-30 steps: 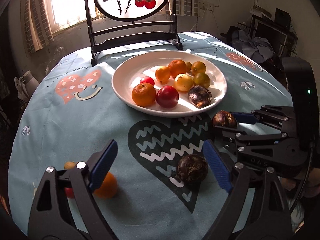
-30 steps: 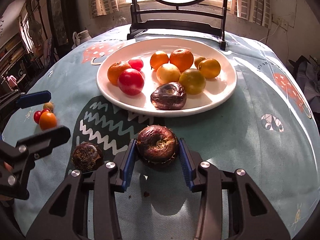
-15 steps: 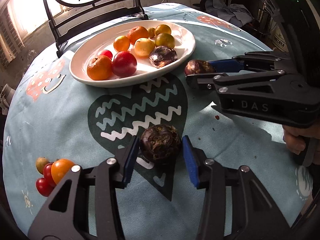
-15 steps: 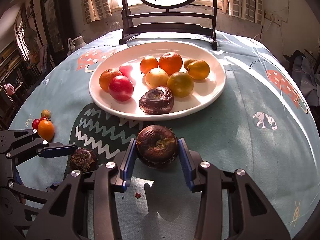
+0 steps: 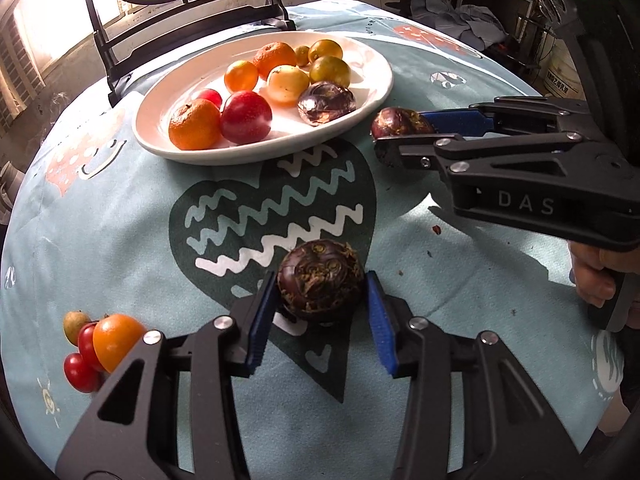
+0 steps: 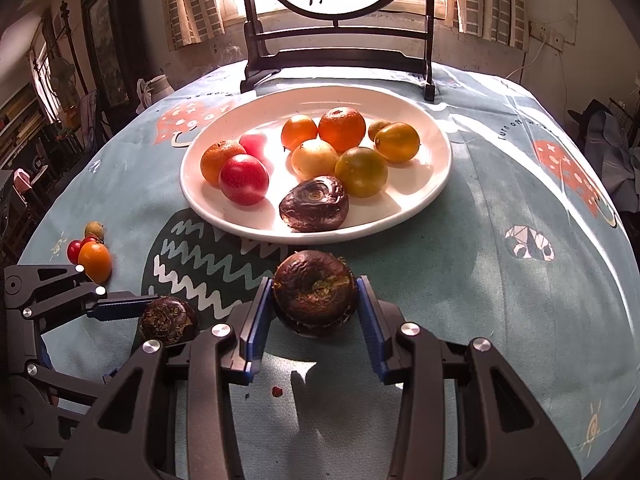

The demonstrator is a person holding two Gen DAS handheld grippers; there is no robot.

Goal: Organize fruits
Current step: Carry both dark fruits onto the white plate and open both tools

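My left gripper is shut on a dark brown wrinkled fruit low over the heart print of the tablecloth. My right gripper is shut on a second dark brown fruit, held just above the cloth in front of the white plate. The plate holds oranges, a red tomato, yellow-green citrus and another dark brown fruit. In the left wrist view the right gripper with its fruit is beside the plate's right edge.
A small cluster of an orange fruit, cherry tomatoes and a small green fruit lies on the cloth at the left. A black framed round screen stands behind the plate. The round table's edge curves close at both sides.
My left gripper moved right over the dark fruit on the heart print and closed on it. My right gripper lifted its fruit slightly and edged toward the plate.
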